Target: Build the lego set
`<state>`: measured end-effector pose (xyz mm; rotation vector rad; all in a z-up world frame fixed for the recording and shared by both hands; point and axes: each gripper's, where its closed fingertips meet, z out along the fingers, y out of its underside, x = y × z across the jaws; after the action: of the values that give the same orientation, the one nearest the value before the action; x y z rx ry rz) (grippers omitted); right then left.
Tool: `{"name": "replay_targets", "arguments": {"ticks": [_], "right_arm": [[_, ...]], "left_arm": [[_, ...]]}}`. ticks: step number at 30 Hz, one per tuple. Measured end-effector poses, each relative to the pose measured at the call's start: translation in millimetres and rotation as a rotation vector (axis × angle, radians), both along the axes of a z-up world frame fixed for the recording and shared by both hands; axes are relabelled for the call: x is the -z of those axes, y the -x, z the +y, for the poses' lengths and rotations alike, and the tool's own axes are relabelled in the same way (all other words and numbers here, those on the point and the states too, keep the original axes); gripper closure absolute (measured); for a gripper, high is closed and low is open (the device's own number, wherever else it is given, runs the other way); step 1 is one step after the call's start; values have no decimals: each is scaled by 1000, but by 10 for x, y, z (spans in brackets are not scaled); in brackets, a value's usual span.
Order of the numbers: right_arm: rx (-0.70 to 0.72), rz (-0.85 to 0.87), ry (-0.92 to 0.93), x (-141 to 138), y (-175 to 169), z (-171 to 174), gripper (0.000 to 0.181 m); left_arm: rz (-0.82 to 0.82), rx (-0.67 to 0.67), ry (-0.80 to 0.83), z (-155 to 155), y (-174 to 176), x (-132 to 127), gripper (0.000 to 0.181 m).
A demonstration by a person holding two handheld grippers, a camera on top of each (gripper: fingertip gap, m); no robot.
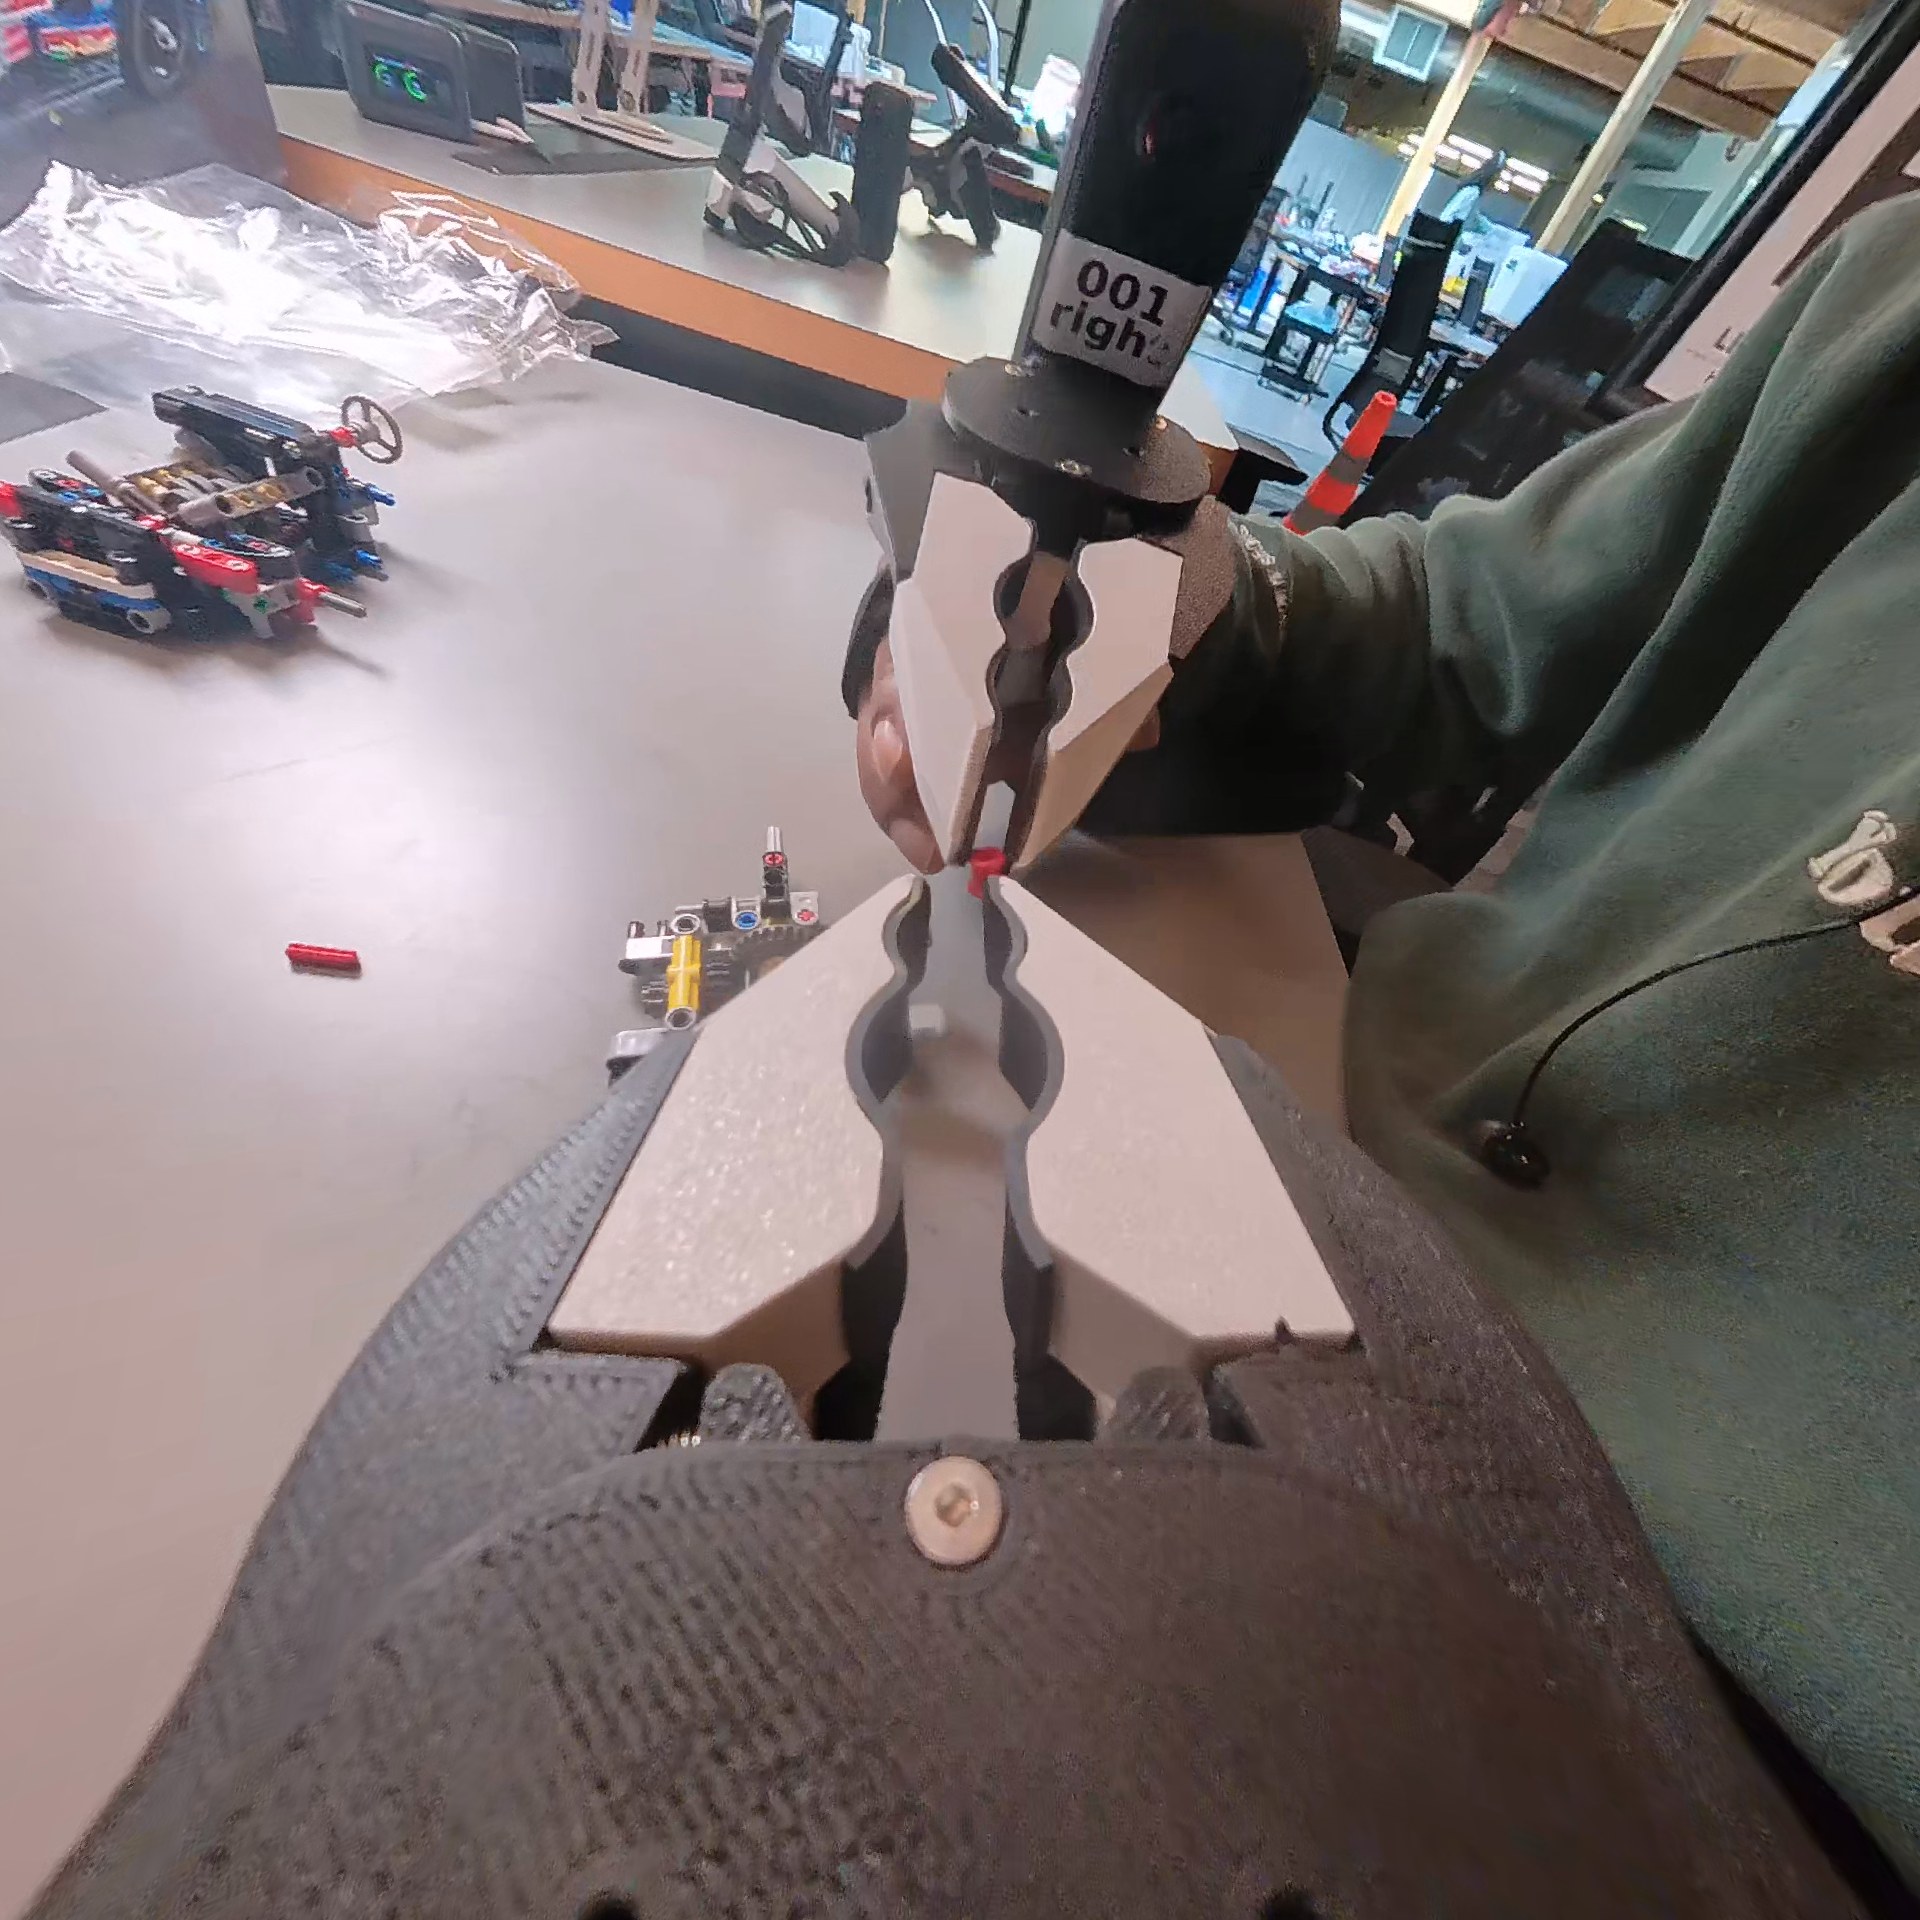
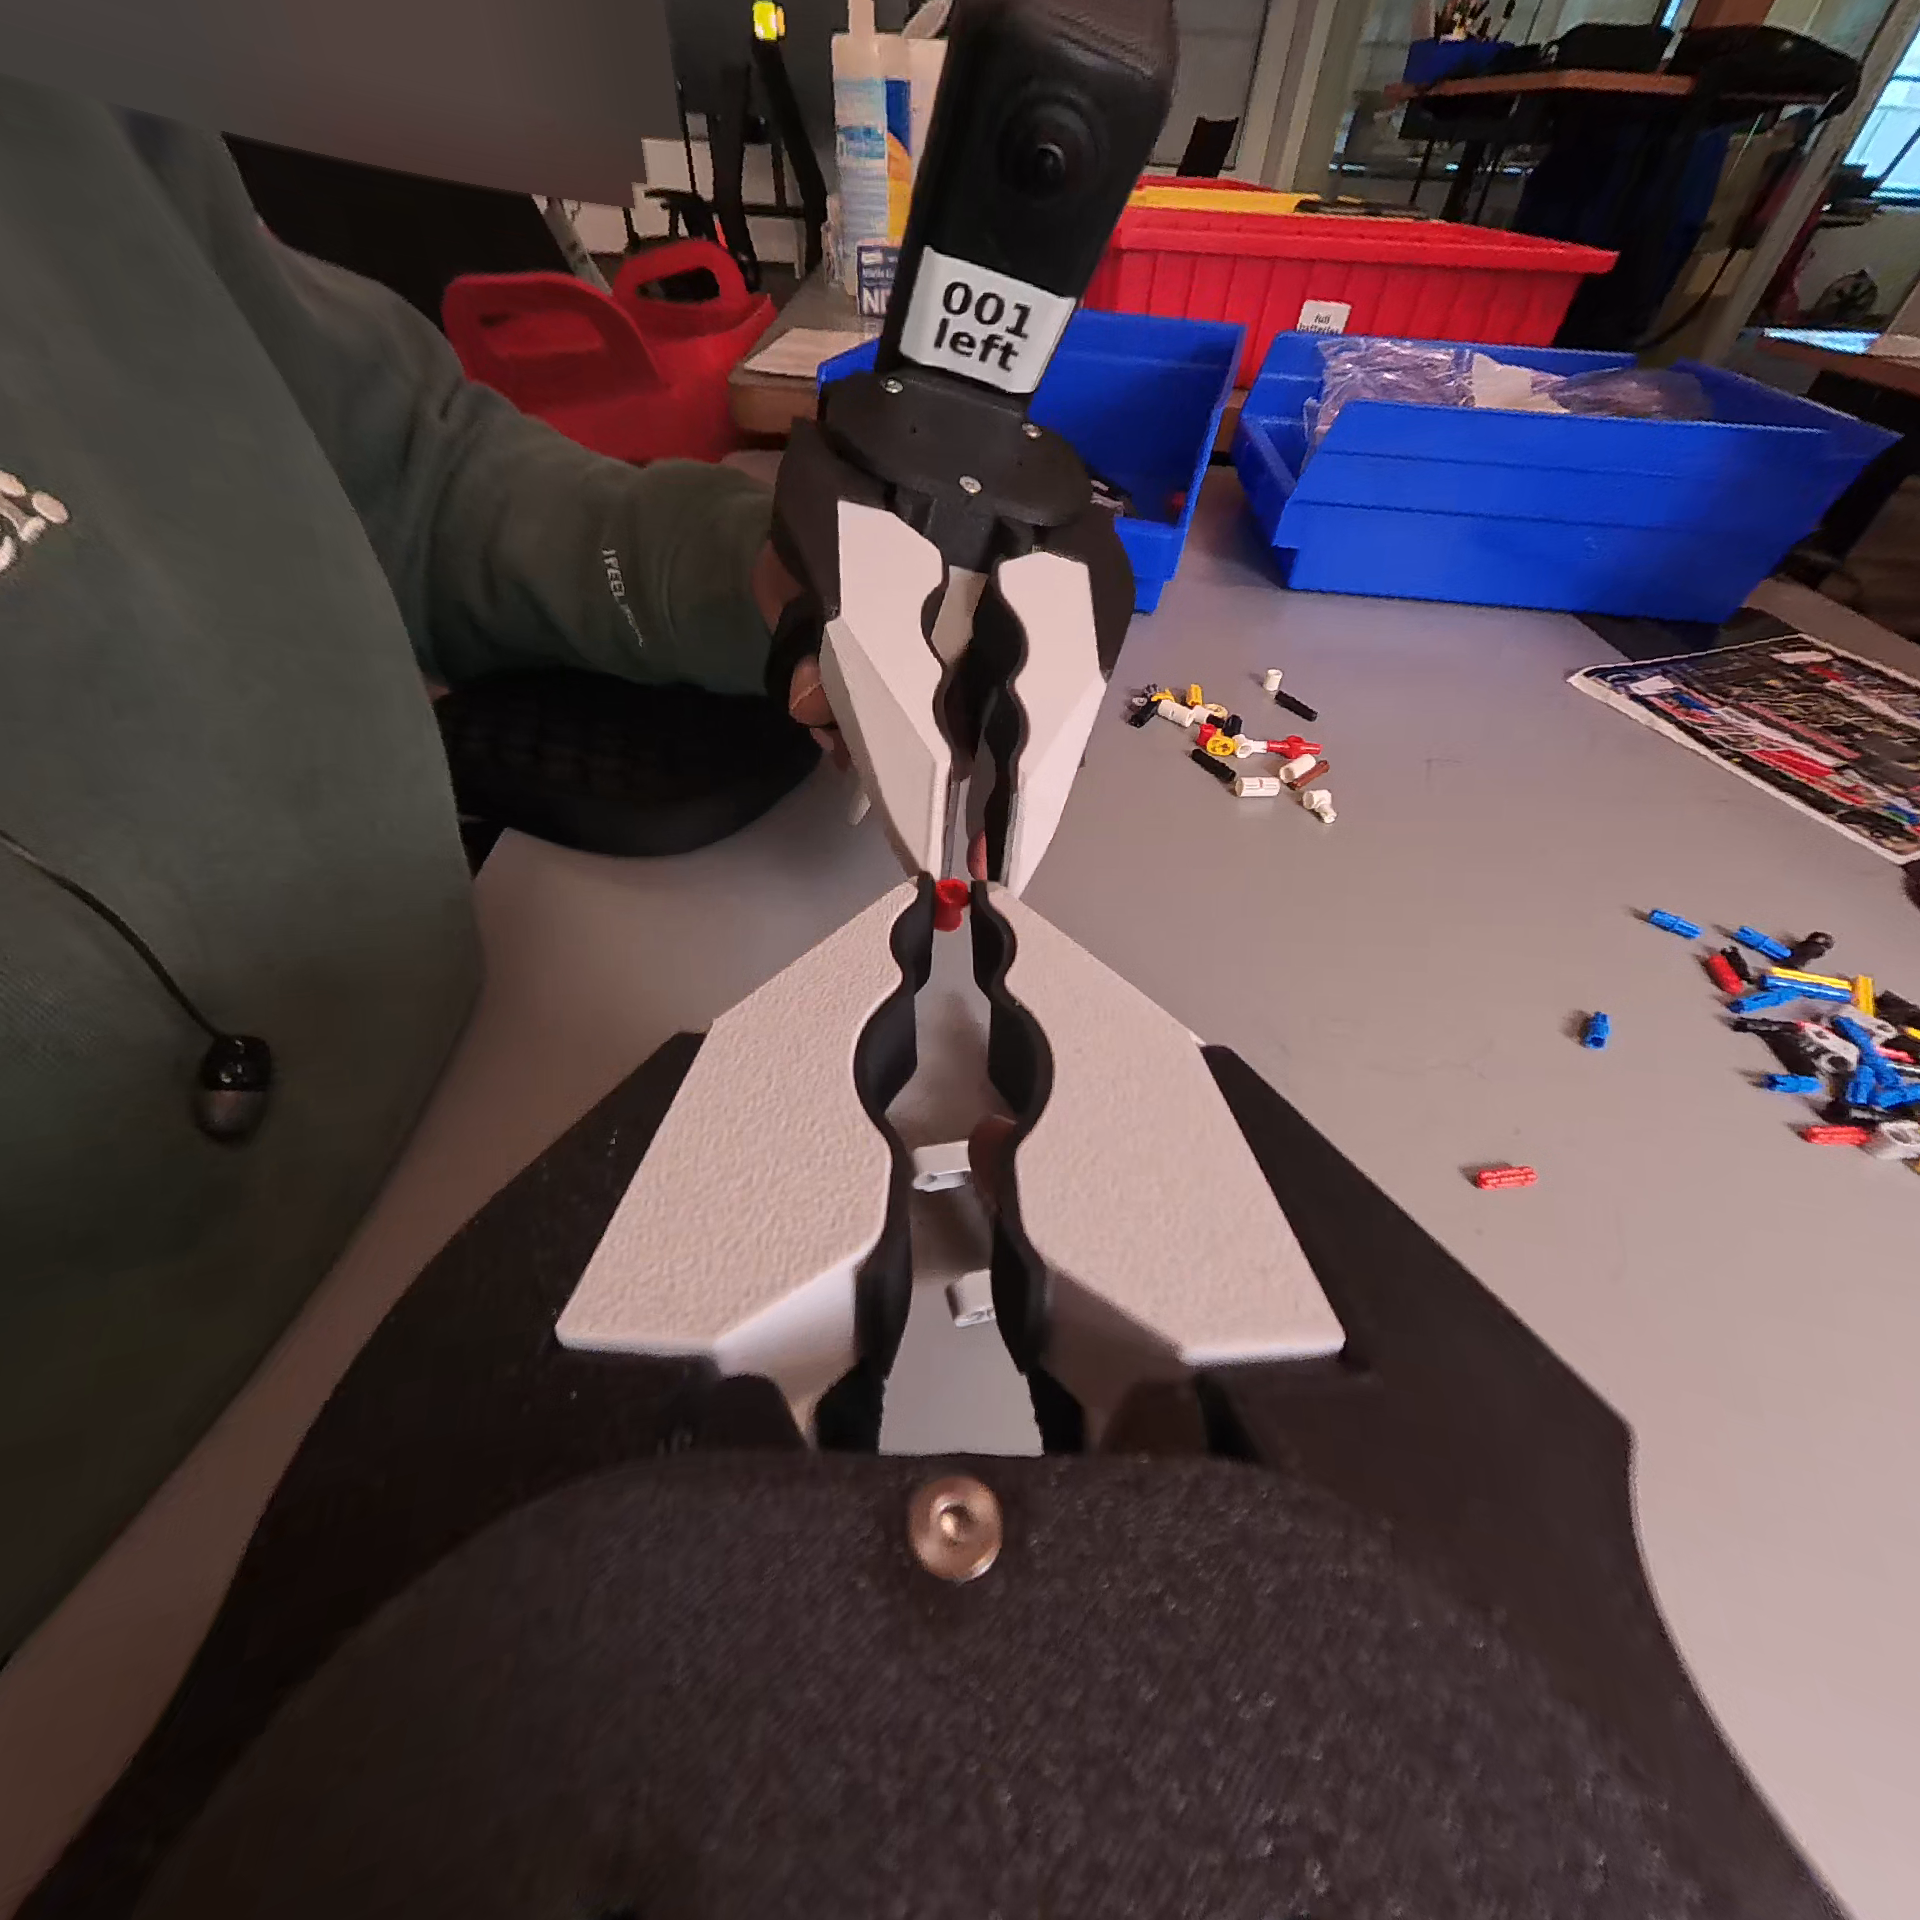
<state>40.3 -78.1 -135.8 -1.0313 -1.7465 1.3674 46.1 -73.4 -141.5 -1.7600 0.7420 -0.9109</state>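
A small red Lego piece (image 2: 948,896) sits between the fingertips of my right gripper (image 2: 948,899), which is shut on it. My left gripper (image 1: 961,883) faces it tip to tip, above the table's near edge. The left jaws are almost closed, and their tips touch the red piece (image 1: 982,871). A thin light-grey strip shows between the left fingers in the right wrist view; I cannot tell if it is a part. A partly built Lego vehicle (image 1: 197,520) and a small sub-assembly (image 1: 717,935) lie on the table to the left.
A loose red pin (image 1: 322,958) and a crumpled plastic bag (image 1: 260,270) lie at left. Two piles of loose pieces (image 2: 1236,748) (image 2: 1829,1029), a red pin (image 2: 1504,1176), an instruction sheet (image 2: 1787,727) and blue bins (image 2: 1538,488) are at right. A person's green sleeve (image 1: 1455,644) is close by. Both grippers' tips are close together, under 4 cm apart. From either gripper's tips it is about 30 cm to the partly built Lego vehicle (image 1: 197,520).
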Motion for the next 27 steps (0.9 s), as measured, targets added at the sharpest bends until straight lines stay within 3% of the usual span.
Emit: {"name": "replay_targets", "arguments": {"ticks": [11, 27], "right_arm": [[-19, 33, 6, -40, -21, -46, 176], [-33, 61, 172, -149, -26, -55, 176]], "left_arm": [[-17, 49, -9, -47, -83, 10, 177], [-65, 51, -71, -66, -137, -89, 181]]}}
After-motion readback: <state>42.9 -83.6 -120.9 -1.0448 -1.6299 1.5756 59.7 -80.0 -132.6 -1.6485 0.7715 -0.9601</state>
